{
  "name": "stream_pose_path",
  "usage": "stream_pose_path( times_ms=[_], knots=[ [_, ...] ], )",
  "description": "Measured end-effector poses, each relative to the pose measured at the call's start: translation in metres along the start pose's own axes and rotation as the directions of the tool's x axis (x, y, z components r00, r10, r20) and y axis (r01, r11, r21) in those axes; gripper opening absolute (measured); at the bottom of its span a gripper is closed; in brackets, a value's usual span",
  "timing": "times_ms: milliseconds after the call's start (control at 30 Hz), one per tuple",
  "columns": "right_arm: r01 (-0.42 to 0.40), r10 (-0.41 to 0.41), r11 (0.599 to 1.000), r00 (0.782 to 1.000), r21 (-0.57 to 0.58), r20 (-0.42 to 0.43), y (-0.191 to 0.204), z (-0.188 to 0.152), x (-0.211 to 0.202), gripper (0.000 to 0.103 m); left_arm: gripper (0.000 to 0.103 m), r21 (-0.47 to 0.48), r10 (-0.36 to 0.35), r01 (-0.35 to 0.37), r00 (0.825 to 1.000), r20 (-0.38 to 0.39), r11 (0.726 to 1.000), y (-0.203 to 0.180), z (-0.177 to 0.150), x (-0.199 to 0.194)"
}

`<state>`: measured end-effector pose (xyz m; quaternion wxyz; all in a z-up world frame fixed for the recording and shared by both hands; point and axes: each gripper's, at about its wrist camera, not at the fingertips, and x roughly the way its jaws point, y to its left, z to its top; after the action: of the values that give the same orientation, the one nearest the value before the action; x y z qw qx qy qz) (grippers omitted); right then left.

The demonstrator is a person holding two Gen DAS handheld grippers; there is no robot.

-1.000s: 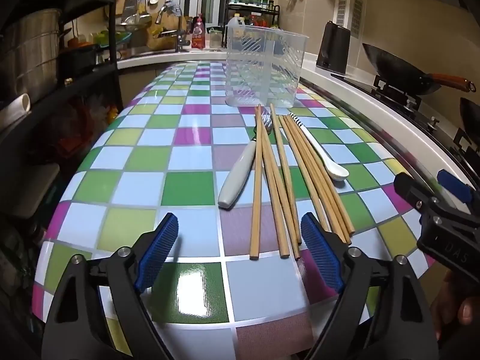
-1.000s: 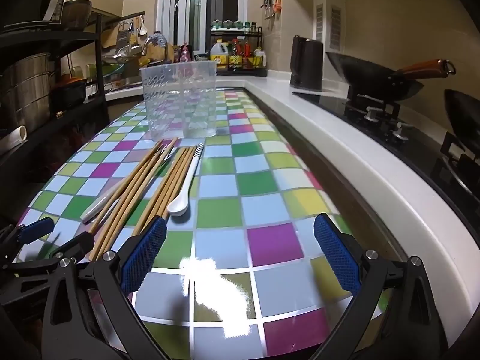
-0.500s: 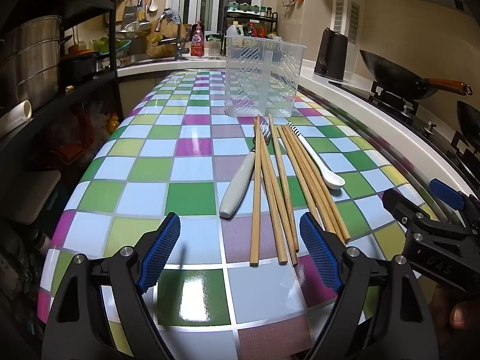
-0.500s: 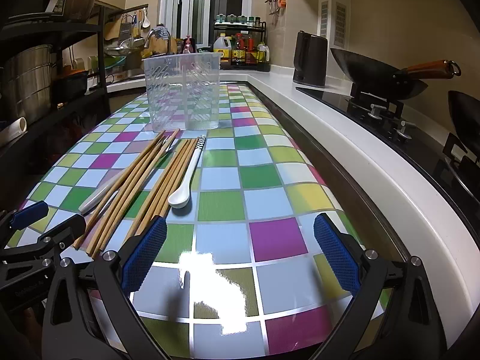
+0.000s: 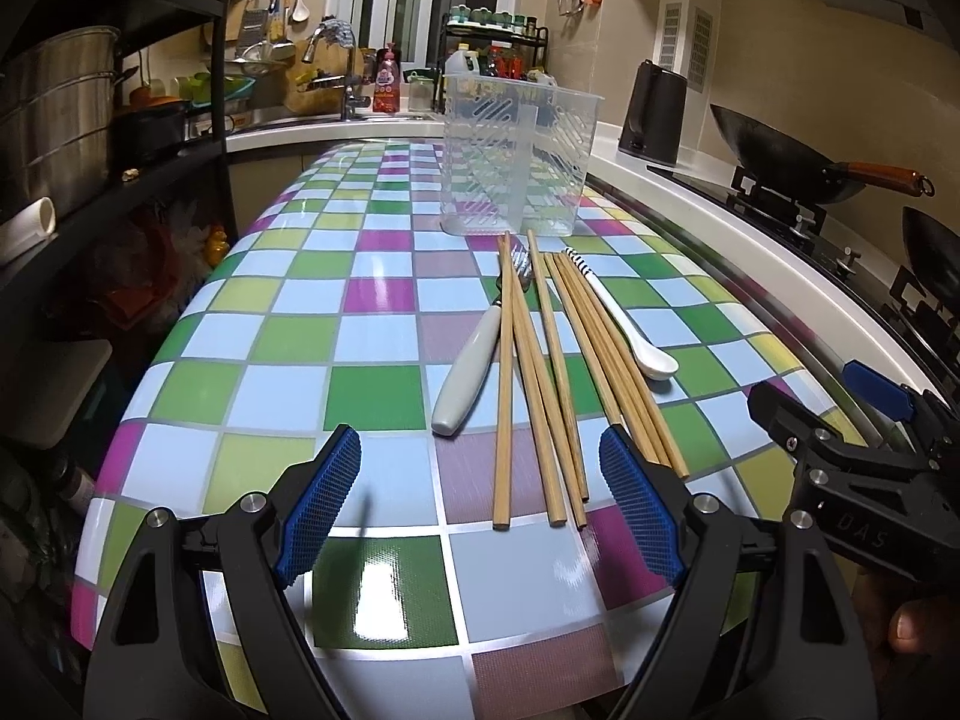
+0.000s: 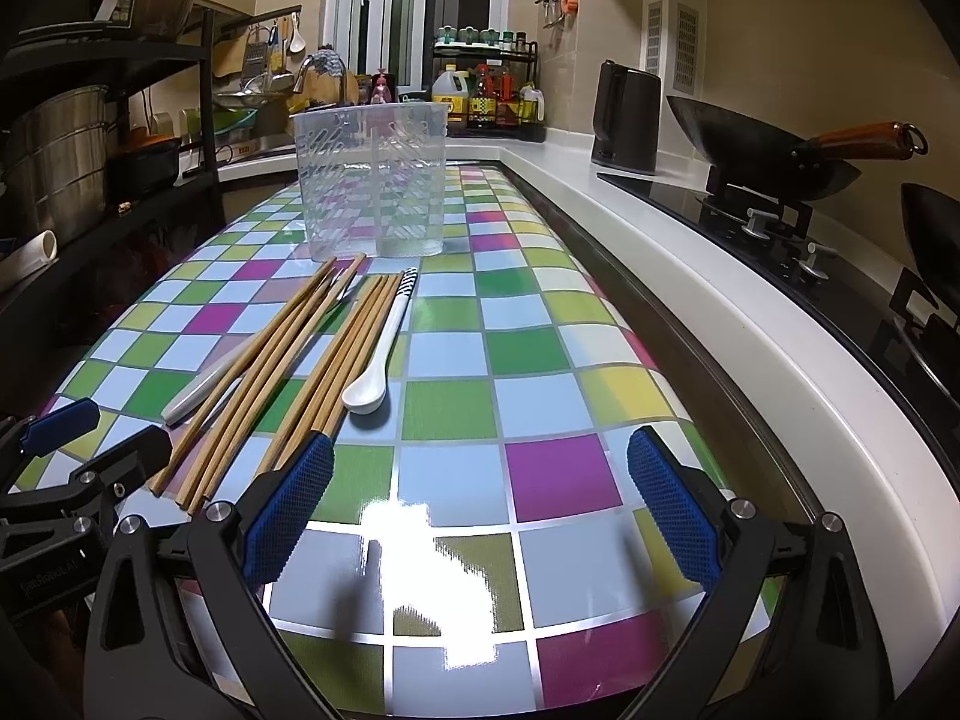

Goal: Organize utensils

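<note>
While both grippers gape wide, holding nothing, the far clear holder (image 5: 517, 159) stands empty; only the left view shows fork (image 5: 474, 354) tines.

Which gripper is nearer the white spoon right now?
Right. The right gripper hovers just short of the white spoon, its left pad close to the bowl. The left gripper sits over the chopstick ends, with the chopsticks between it and the spoon.
</note>
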<state>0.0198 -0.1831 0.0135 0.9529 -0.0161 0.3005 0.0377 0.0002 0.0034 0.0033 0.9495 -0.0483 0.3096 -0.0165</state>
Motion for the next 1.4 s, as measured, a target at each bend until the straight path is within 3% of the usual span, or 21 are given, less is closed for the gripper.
stream_pose_path(
  times_ms=[800,1400],
  knots=[
    [-0.004,0.003,1.000,1.000,-0.010,-0.006,0.0027,-0.0009,0.0008,0.096,0.080,-0.008,0.001,-0.001,1.000,0.013,1.000,0.0020,-0.0006,-0.0025],
    [-0.006,0.006,1.000,1.000,-0.013,-0.014,0.0029,-0.0016,0.0017,0.096,0.074,-0.006,-0.008,0.008,1.000,0.007,1.000,0.0003,0.0004,-0.0014]
  ],
)
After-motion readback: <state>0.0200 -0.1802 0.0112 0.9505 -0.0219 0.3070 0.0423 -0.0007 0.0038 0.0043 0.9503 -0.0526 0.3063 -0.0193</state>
